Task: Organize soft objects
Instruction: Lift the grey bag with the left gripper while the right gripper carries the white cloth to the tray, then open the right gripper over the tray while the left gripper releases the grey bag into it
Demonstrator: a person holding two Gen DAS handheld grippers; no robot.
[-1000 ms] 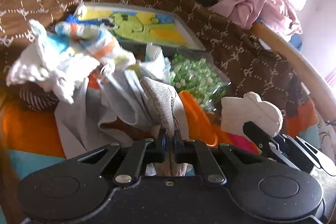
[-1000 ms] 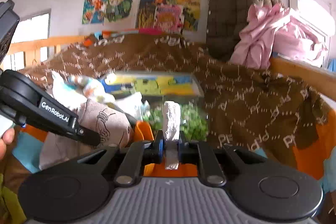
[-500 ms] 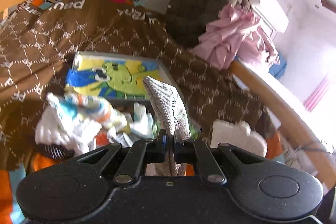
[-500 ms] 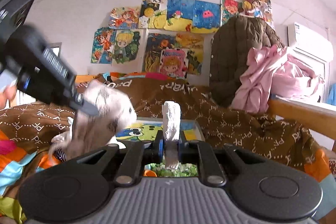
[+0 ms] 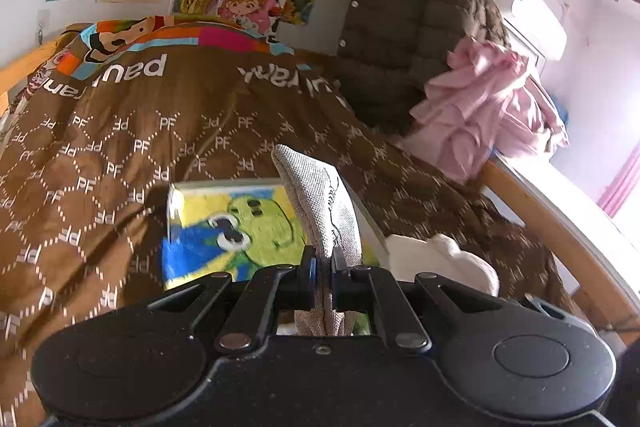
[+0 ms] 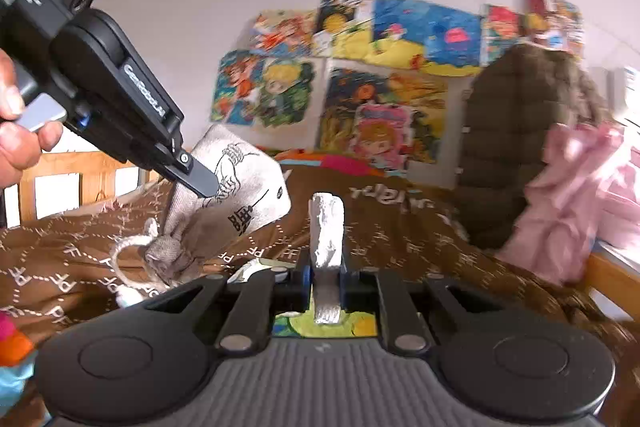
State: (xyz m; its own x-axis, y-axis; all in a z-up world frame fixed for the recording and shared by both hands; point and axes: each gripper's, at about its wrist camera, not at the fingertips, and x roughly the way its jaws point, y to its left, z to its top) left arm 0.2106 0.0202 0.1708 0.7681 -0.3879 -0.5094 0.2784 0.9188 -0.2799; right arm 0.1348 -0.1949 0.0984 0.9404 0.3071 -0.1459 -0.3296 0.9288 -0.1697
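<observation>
My left gripper [image 5: 323, 267] is shut on a grey woven drawstring pouch [image 5: 320, 203], which stands up from the jaws. The right wrist view shows that same pouch [image 6: 236, 187] with a black line drawing, hanging from the left gripper [image 6: 200, 183] high above the quilt, its cord [image 6: 128, 267] dangling. My right gripper [image 6: 325, 277] is shut on a white soft cloth piece [image 6: 328, 227], which sticks up between the fingers. The white piece [image 5: 440, 259] also shows low on the right of the left wrist view. A box lid with a green cartoon [image 5: 232, 231] lies just ahead.
A brown quilt [image 5: 120, 155] with a PF pattern covers the bed. A dark padded jacket [image 5: 416, 27] and a pink garment [image 5: 480, 107] hang at the back right. A wooden bed rail [image 5: 560, 235] runs along the right. A person's hand [image 6: 16, 131] holds the left gripper.
Both grippers have risen and tilted up from the pile of clothes, which has dropped out of view. The grey pouch has come up clear of the pile. Both holds are unchanged.
</observation>
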